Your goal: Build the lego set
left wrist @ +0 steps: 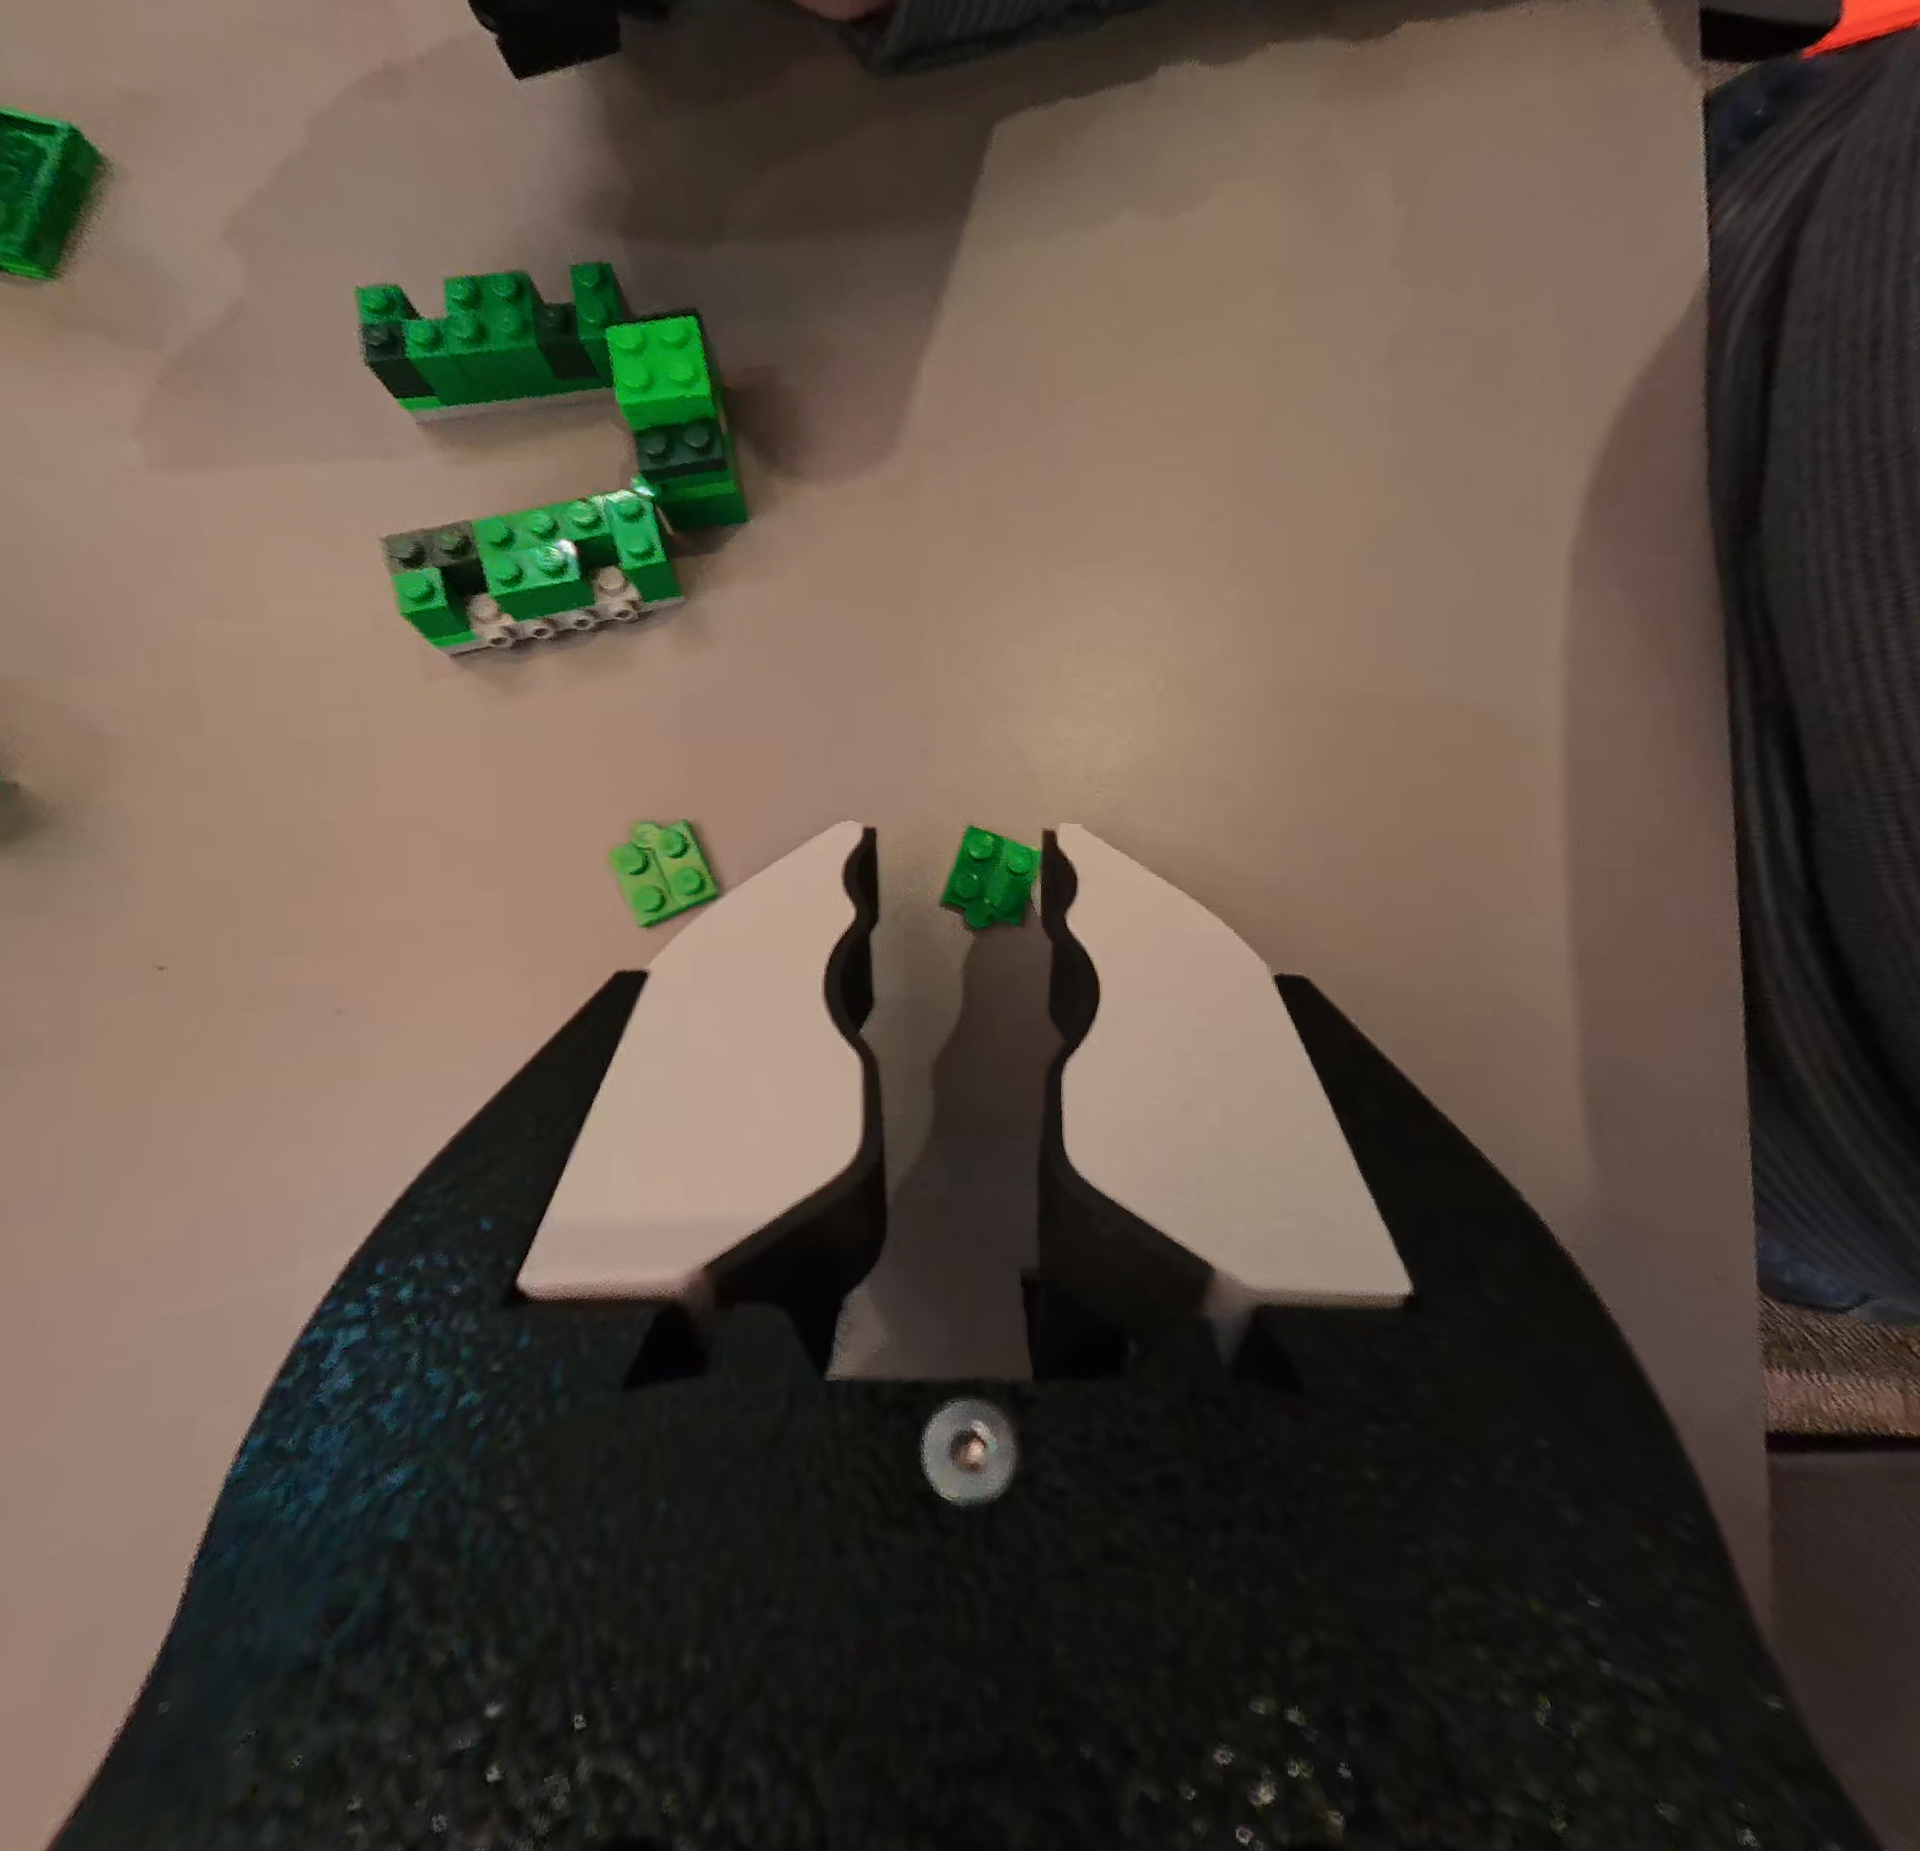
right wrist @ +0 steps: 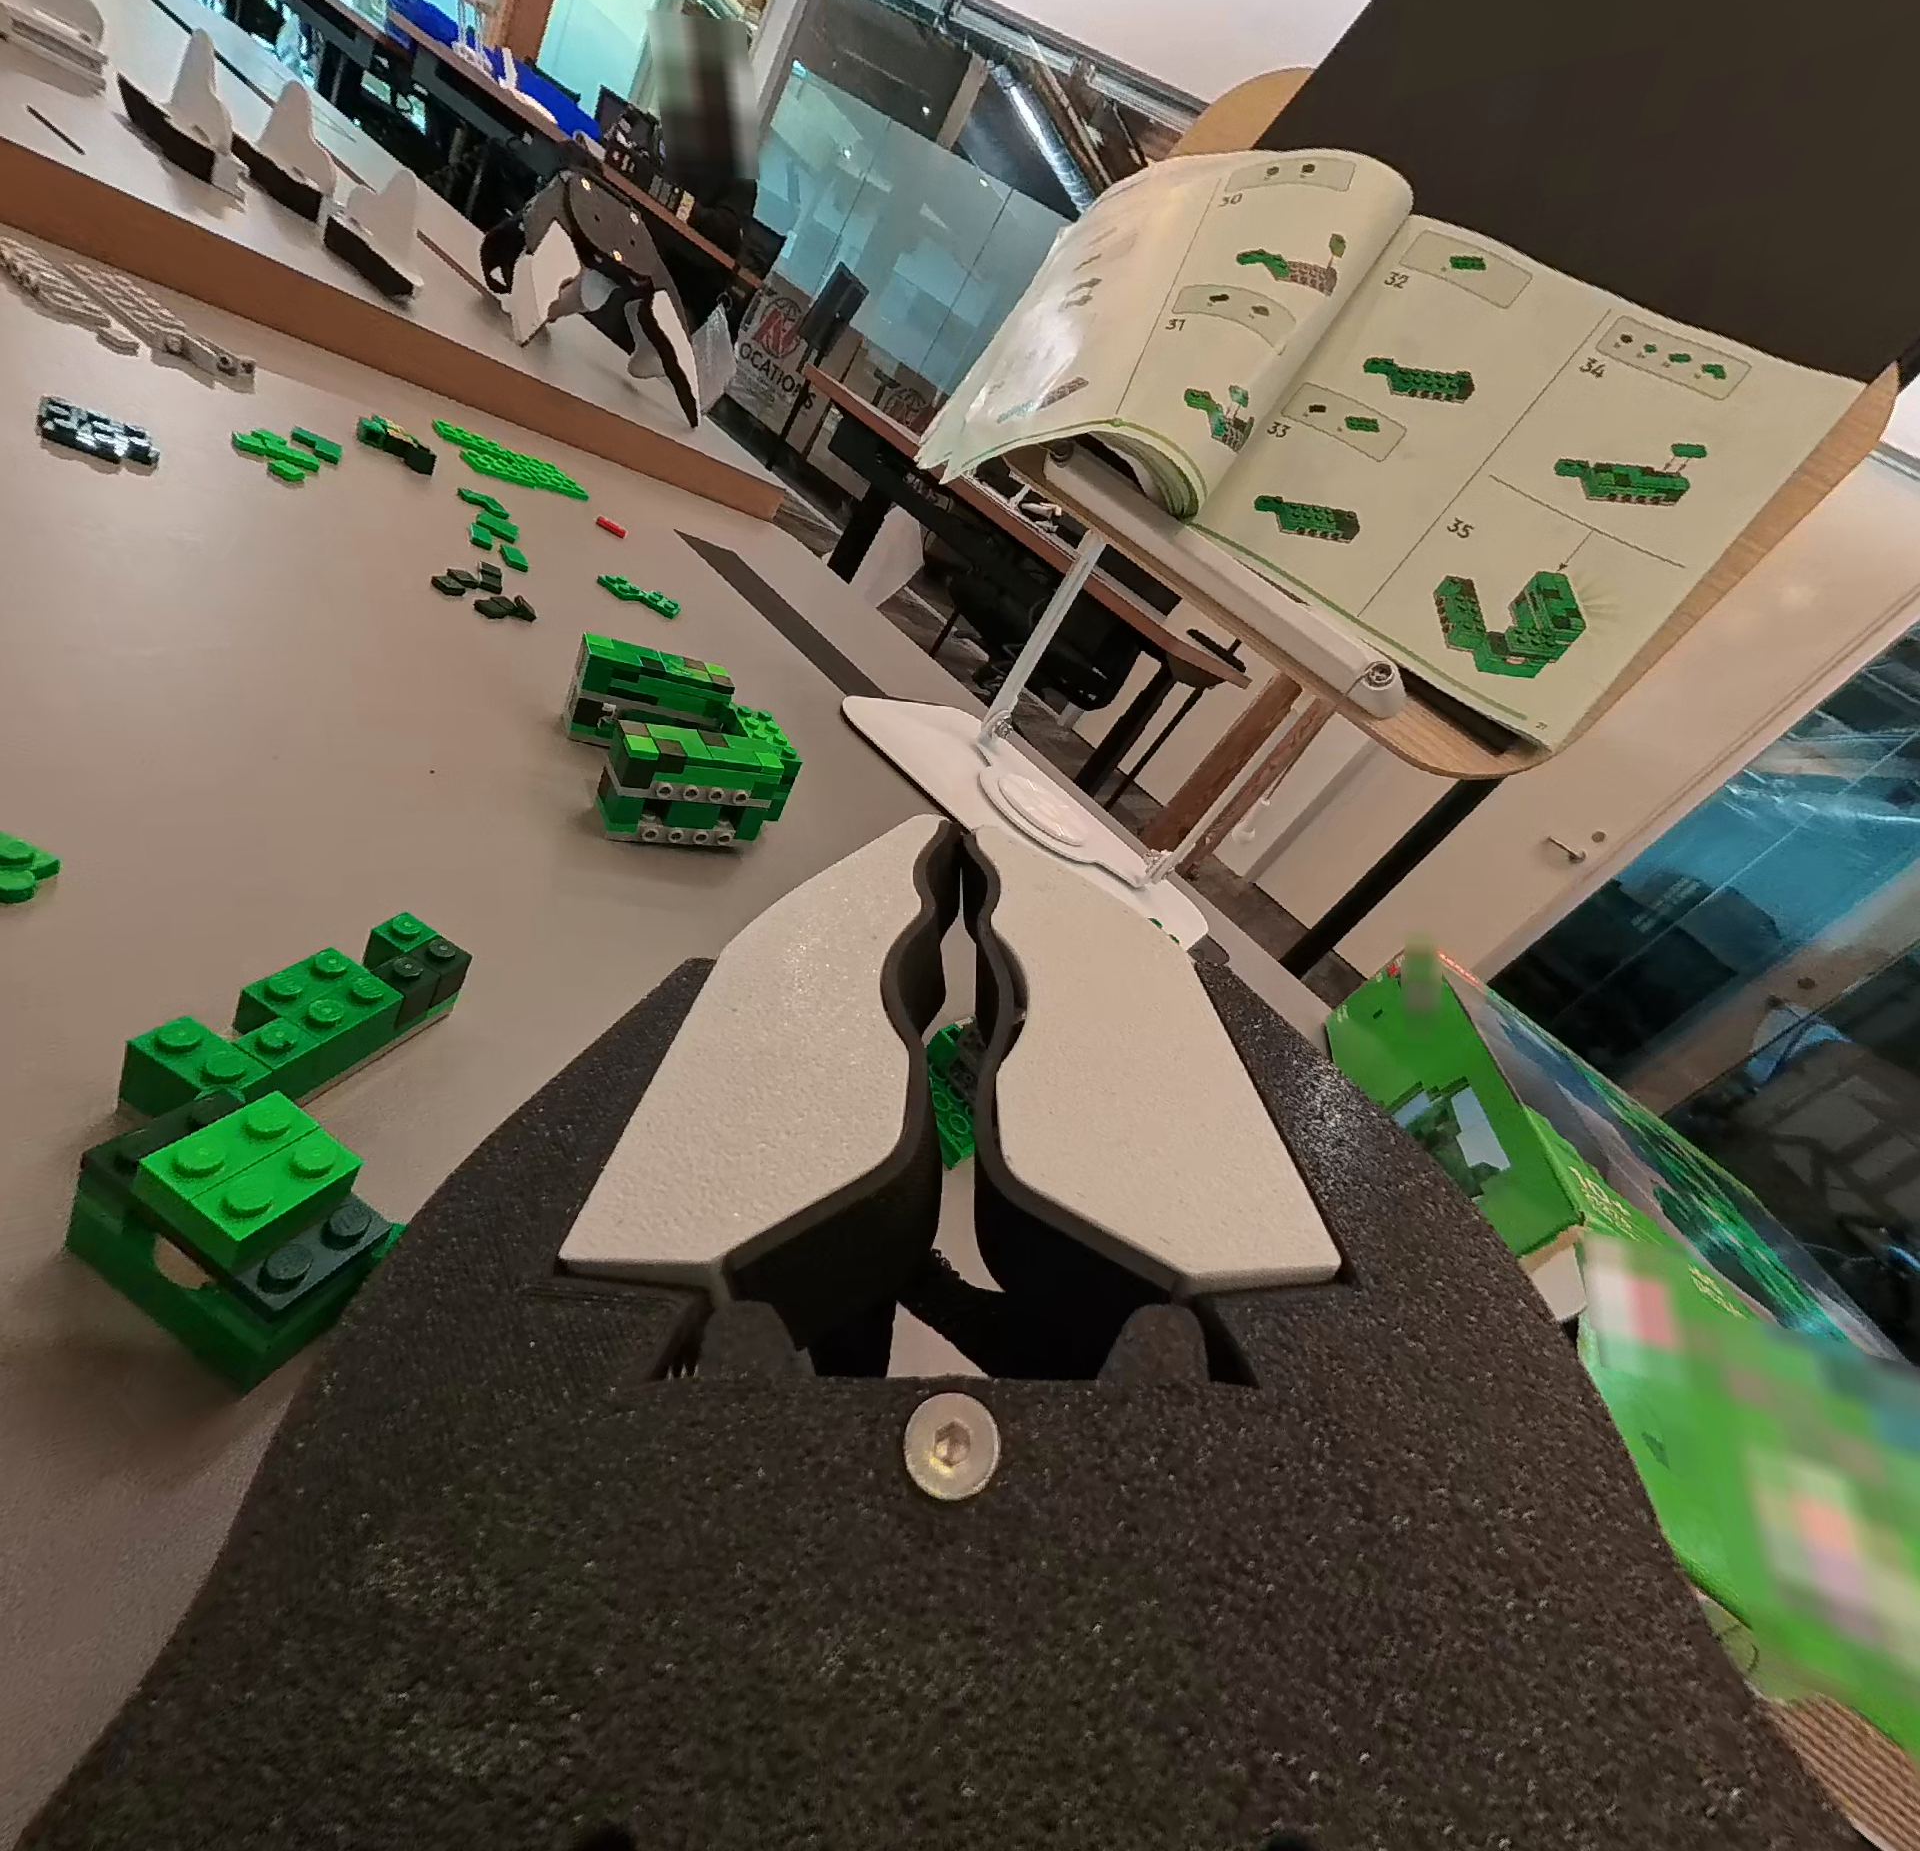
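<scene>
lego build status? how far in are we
Partway. Done: a U-shaped green assembly stands built on the table, and another green block assembly sits further off. In hand: the left gripper is open around a small green piece; the right gripper is nearly shut on a green piece. Left: many loose green plates remain unplaced.

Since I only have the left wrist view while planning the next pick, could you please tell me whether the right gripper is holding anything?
Observer: Yes, the right gripper is shut on a small green lego piece.
Operator: Thank you. Is the instruction booklet nearby?
Observer: The instruction booklet lies open on a white stand ahead of that gripper.
Operator: Is there any build besides the U-shaped one I see?
Observer: Yes, a second green block assembly stands farther along the table.
</scene>
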Demonstrator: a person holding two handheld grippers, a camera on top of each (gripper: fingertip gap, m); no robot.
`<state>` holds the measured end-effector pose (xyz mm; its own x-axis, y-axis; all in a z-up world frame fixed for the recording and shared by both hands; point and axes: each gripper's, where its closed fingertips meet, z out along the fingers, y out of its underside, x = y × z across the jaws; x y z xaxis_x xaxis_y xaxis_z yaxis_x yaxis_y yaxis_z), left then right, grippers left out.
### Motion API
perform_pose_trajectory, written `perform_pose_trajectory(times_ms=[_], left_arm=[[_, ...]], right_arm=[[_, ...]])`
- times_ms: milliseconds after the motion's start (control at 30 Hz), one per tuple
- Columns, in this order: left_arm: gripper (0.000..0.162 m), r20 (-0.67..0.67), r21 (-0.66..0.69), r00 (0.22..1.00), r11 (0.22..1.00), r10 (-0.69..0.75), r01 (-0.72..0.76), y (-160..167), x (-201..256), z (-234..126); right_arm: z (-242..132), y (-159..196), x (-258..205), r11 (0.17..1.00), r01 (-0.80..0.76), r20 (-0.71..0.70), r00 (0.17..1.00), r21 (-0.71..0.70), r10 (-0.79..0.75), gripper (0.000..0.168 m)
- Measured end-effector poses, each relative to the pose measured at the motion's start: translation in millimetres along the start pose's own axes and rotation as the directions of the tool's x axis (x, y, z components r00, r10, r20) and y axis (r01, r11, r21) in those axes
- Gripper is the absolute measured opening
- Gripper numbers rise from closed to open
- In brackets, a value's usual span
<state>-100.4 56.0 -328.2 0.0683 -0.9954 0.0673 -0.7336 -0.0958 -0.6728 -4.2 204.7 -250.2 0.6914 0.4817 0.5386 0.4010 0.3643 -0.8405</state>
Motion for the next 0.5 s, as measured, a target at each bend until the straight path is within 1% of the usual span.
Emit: perform_pose_trajectory(times_ms=[33,100,233,300,500], left_arm=[[0.033,0.011,0.016,1.0,1.0,-0.008,0.008,-1.9,-2.7,-0.4],[0.036,0.058,0.038,0.998,0.999,-0.03,0.027,-3.3,-12.8,-1.3],[0.034,0.183,0.087,0.979,0.993,-0.09,0.075,-4.6,-37.2,-6.8],[0.032,0.22,0.108,0.967,0.988,-0.128,0.106,-4.1,-46.6,-9.6],[0.031,0.232,0.053,0.958,0.985,-0.17,0.162,8.3,-56.2,-3.8]], right_arm=[[0.0,-0.1,0.2,1.0,0.0,0.0,1.0,0.001,0.0,0.0],[0.0,0.0,0.0,1.0,0.0,0.001,1.0,0.0,0.0,0.0],[0.1,-0.1,-0.5,1.0,0.001,0.003,1.0,0.0,-0.001,0.0],[0.0,-0.1,-0.8,1.0,0.002,0.004,1.0,0.0,-0.002,0.0],[0.0,0.0,-1.5,1.0,0.005,0.005,1.0,0.0,-0.005,0.0]])
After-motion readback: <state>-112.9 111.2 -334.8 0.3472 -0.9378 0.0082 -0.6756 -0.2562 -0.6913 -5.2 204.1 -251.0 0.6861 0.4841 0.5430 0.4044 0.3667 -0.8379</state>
